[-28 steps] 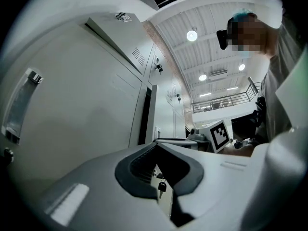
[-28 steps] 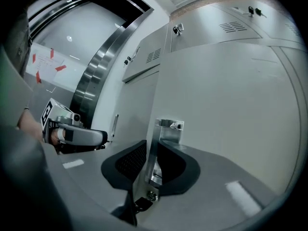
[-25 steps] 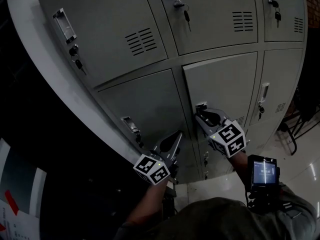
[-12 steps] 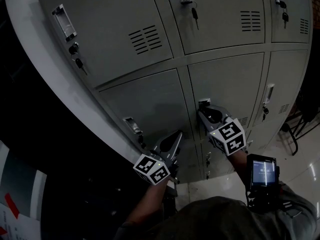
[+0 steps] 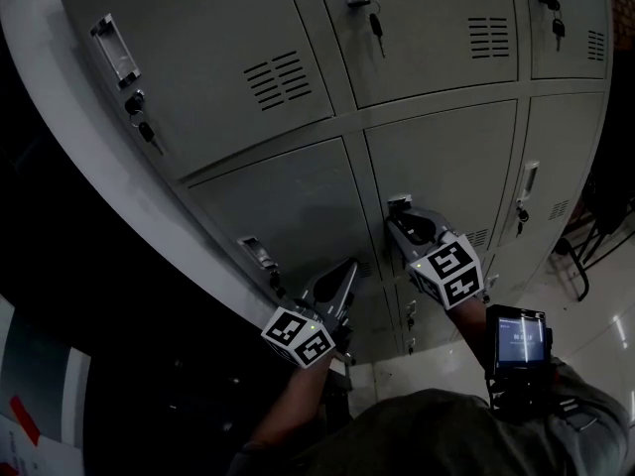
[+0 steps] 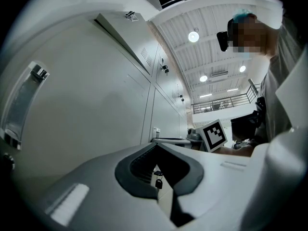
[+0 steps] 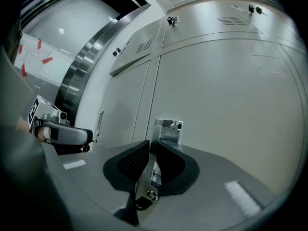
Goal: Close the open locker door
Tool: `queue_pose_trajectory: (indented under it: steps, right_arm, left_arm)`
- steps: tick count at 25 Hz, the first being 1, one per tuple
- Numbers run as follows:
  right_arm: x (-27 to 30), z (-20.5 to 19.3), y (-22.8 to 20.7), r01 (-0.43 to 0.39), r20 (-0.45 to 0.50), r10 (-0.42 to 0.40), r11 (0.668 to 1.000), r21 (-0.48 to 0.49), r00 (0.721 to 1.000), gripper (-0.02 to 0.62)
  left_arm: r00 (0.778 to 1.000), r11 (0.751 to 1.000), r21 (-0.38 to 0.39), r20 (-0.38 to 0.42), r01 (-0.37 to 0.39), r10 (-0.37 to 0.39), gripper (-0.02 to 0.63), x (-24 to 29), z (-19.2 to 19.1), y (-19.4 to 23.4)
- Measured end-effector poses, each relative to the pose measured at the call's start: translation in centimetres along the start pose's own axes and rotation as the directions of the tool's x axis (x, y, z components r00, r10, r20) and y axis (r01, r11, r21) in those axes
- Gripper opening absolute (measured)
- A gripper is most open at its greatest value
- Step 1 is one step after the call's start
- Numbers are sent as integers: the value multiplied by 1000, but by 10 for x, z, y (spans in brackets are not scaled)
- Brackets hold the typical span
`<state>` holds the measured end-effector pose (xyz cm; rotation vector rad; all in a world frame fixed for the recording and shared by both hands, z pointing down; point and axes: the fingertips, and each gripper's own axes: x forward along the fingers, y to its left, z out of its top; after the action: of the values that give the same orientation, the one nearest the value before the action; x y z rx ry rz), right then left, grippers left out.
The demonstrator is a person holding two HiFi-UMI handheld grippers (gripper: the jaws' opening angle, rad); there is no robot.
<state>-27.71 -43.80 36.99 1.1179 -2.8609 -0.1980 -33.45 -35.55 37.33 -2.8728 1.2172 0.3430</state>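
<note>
The grey locker door (image 5: 451, 162) in the middle column stands about flush with its neighbours; its left seam (image 7: 150, 95) shows as a thin line. My right gripper (image 5: 401, 218) is at the door's metal handle (image 5: 399, 204). In the right gripper view the jaws (image 7: 153, 147) stand nearly together, with the handle plate (image 7: 167, 129) pinched between the pads and a lock with a key (image 7: 151, 195) just below. My left gripper (image 5: 347, 270) hovers by the lower left locker, shut and empty (image 6: 155, 146).
More closed lockers surround the door, with keys hanging from their locks (image 5: 375, 23). The left locker has its own handle (image 5: 253, 250). A dark curved wall (image 5: 60, 196) runs down the left. A small screen (image 5: 518, 343) is strapped to the right wrist above glossy floor (image 5: 595, 330).
The right gripper stays at the handle and its jaws look a little closer together. The door's left edge sits tighter against the frame. The left gripper has hardly moved.
</note>
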Motion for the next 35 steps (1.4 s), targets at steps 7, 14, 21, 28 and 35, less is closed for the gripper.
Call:
queue_pose_trajectory:
  steps: [7,14,21,28,35]
  right_arm:
    - [-1,1,2,11,-6,-11,1000,-13,1000,43]
    - [-2,1,5,12,-6,-13,1000,-18,1000,68]
    - [-10,2,4,6,-4,-6,1000,-9,1000,87]
    - [-16,-1,-2,12,3,-12,1000,-3,1000,92]
    - [-35,-2,-5,19,12,-19,1000,-19,1000,81]
  left_arm:
    - [1000,1000,-4,-3,-11,11,-12,-4,6,-5]
    - [1000,1000,-6,-4,-20,20,-12,-9,6,-9]
    - [999,999,-12,-10,-31,31,-12,-11,6,-14]
    - [1000,1000,-12,-11,-12,12,-12,-3,1,-14]
    - [1000,1000,-10,-5,15,-15,-12,11,-3,-23]
